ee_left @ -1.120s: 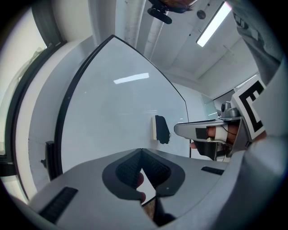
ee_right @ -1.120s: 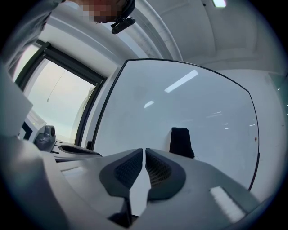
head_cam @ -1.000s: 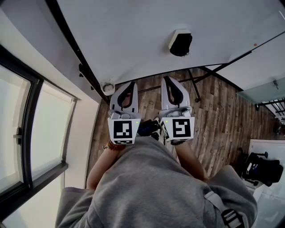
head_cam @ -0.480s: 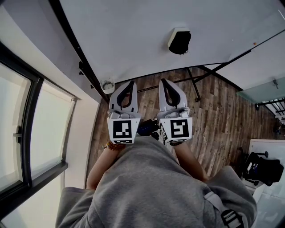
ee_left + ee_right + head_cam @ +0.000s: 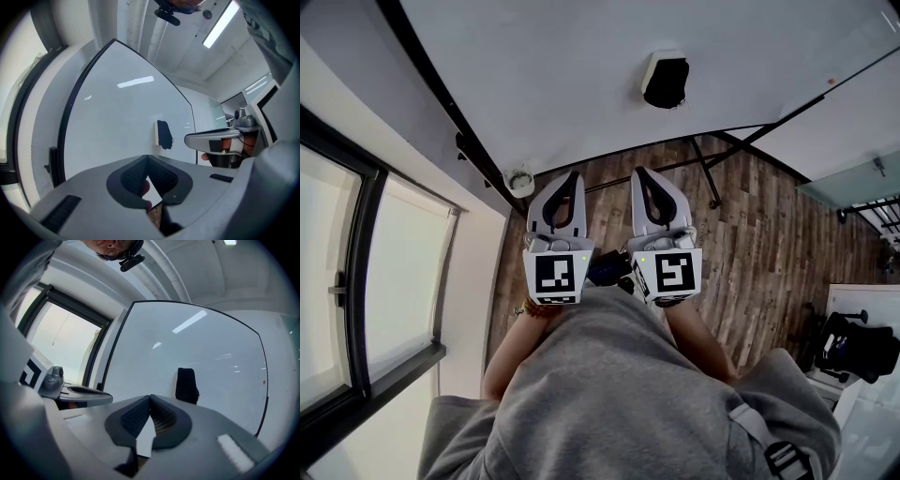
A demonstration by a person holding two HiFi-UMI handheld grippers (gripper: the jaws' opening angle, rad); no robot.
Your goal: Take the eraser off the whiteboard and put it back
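The whiteboard (image 5: 581,75) is filling the upper part of the head view, standing over a wooden floor (image 5: 750,234). Below it, the left hand-held gripper (image 5: 573,177) and the right hand-held gripper (image 5: 638,173) are pointing level toward the board, both clenched tip to tip on nothing. The eraser (image 5: 666,82) is sitting on the board, well apart from both, ahead and slightly rightward, its long axis running upright. The right hand-held gripper is lying nearer, so it is probably the one to reach.

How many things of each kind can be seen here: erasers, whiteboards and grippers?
eraser: 1
whiteboard: 1
grippers: 2, the left gripper and the right gripper
Total: 4
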